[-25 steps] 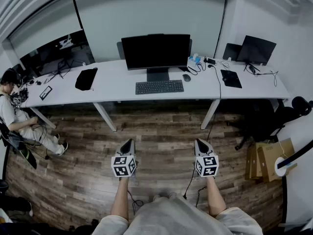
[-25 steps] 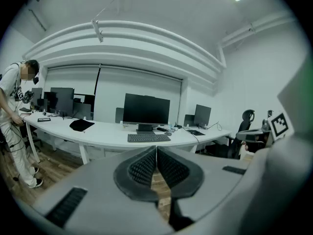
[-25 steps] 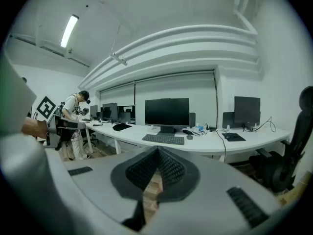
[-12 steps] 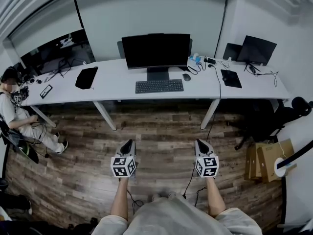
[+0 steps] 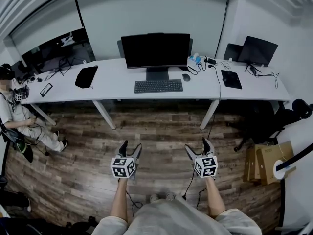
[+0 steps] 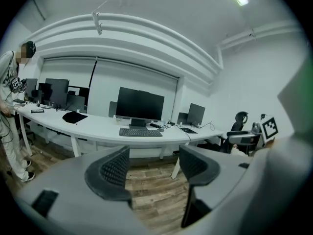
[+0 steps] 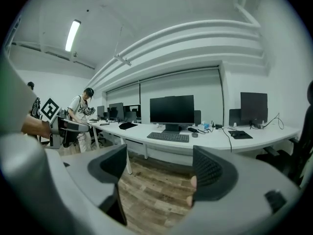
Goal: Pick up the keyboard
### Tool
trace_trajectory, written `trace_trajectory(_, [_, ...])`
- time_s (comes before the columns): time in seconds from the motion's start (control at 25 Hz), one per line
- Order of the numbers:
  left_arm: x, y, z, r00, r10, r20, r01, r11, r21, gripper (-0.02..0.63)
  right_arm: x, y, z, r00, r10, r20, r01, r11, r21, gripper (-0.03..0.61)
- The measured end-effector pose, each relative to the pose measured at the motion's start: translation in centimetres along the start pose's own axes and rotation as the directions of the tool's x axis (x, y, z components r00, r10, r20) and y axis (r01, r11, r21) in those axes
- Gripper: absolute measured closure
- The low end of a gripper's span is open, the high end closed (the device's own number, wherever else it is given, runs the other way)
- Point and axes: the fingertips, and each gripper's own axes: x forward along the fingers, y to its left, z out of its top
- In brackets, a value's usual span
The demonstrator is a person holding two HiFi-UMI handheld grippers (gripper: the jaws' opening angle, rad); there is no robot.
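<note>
The dark keyboard (image 5: 158,86) lies on the long white desk (image 5: 112,88), just in front of the monitor's stand, far ahead of both grippers. It also shows small in the left gripper view (image 6: 140,132) and the right gripper view (image 7: 168,137). My left gripper (image 5: 131,148) hovers over the wooden floor, well short of the desk. Its jaws have just been opening and now stand open with nothing between them (image 6: 154,160). My right gripper (image 5: 197,147) hangs beside it at the same distance, its jaws likewise just opened and empty (image 7: 159,165).
On the desk stand a black monitor (image 5: 155,50), a mouse (image 5: 186,77), a black pouch (image 5: 86,78), a dark pad (image 5: 231,78) and a second monitor (image 5: 256,49). A person (image 5: 14,116) is at the far left. Cardboard boxes (image 5: 266,158) and a chair (image 5: 274,116) are at the right.
Both grippers' jaws were shut in the earlier frames and now stand spread apart. The hands stay at about the same place over the floor.
</note>
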Motion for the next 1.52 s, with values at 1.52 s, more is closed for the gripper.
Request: trace_trajectory(1.52, [19.0, 7.0, 5.0, 0.999, -0.001, -0.032, 0.001, 1.0, -0.016, 0.321, 18.5, -8.0, 3.1, 0.998, -0.021, -0.055, 0.019, 0.999, -0.03, 0.196])
